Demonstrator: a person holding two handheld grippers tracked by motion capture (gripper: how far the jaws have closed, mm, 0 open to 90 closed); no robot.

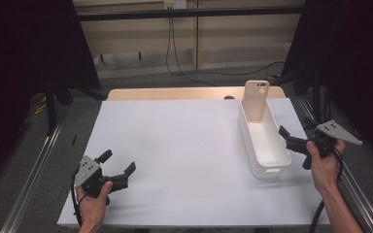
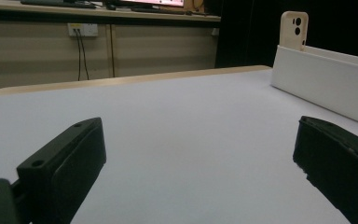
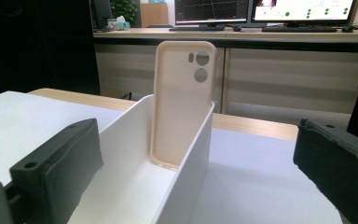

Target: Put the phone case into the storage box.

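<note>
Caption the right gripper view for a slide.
Open right gripper faces a beige phone case standing upright against the far end of a white bin.

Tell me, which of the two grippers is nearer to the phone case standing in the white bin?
The right. The right gripper hovers beside the white bin's near end, facing the phone case. The left gripper sits far across the table, at its front left.

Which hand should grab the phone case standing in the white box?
Probably the right. The right gripper sits open just beside the white box, and its view looks along the box at the phone case leaning against the far end. The left gripper is open, far across the table.
</note>
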